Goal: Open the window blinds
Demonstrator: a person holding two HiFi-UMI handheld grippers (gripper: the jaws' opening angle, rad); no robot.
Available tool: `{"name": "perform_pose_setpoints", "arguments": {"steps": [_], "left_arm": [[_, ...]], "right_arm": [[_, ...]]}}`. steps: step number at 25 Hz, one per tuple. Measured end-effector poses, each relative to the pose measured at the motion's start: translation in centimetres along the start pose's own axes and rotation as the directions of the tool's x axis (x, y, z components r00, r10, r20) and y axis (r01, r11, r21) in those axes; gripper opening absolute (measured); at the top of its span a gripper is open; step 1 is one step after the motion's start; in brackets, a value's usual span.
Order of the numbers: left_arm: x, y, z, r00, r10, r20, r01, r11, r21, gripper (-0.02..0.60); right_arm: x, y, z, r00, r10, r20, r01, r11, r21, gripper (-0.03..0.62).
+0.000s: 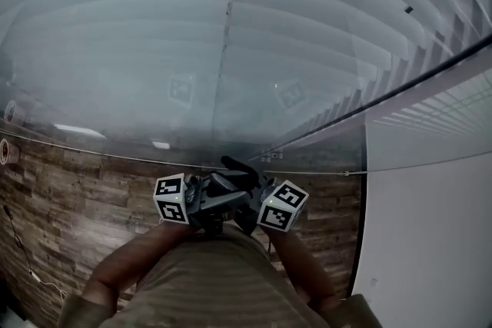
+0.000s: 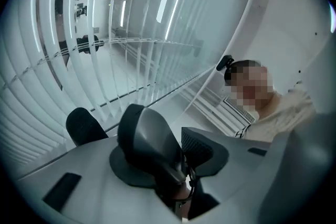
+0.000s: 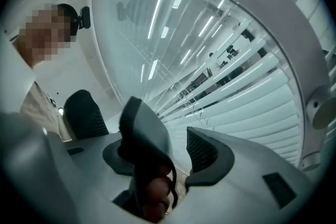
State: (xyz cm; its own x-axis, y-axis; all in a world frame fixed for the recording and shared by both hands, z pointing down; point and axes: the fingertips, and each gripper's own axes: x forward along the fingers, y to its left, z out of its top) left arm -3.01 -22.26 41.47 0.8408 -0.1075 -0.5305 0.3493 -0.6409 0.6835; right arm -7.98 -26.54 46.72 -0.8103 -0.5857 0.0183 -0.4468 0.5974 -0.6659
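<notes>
left: grey two-jaw left tool (image 2: 164, 124), jaws slightly spread, nothing between | right: grey two-jaw right tool (image 3: 165, 119), jaws spread, empty | blinds: white horizontal-slat window blinds (image 1: 231, 34) behind glass, ahead of both tools, untouched

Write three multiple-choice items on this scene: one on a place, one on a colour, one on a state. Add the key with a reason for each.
1. Where are the left gripper and right gripper?
A. Side by side, close to the person's torso
B. On the slats
C. Far apart at the picture's edges

2. What colour is the planked surface below the glass?
A. Blue
B. Brown
C. White

3. How do the right gripper's jaws stand?
A. Shut on a cord
B. Shut on a slat
C. Apart, nothing between

Key:
1 A: the head view shows them meeting before the torso.
2 B: the planks are brown.
3 C: the blinds show through the gap.
</notes>
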Motion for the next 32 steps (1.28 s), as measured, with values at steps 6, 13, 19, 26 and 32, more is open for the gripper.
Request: {"name": "perform_pose_setpoints", "arguments": {"steps": [6,13,19,26,32], "left_arm": [[-1.5,1.1,0.6,0.999,0.026,0.020,-0.022,0.989,-0.147,0.127],[-2.7,2.0,2.2,0.996,0.058,0.064,-0.048,0.986,-0.157,0.118],[-2.5,1.6,4.5,0.986,0.044,0.163,-0.012,0.981,-0.193,0.115],[-1.8,0.8,4.4,0.984,-0.055,0.171,0.093,0.971,-0.220,0.115],[-0.6,0.3,4.4,0.989,-0.083,0.121,0.112,0.962,-0.251,0.117]], "right_arm": [[1.3,-0.4,-1.3,0.999,-0.018,0.027,0.013,0.987,0.159,0.190],[3.4,-0.5,-1.9,0.998,0.068,-0.014,-0.063,0.971,0.230,0.190],[4.4,0.2,-1.0,0.989,0.075,-0.131,-0.042,0.970,0.240,0.190],[3.5,0.0,-0.1,0.991,-0.031,-0.127,0.053,0.983,0.177,0.190],[2.8,0.2,1.1,0.995,-0.070,-0.070,0.082,0.980,0.181,0.190]]}}
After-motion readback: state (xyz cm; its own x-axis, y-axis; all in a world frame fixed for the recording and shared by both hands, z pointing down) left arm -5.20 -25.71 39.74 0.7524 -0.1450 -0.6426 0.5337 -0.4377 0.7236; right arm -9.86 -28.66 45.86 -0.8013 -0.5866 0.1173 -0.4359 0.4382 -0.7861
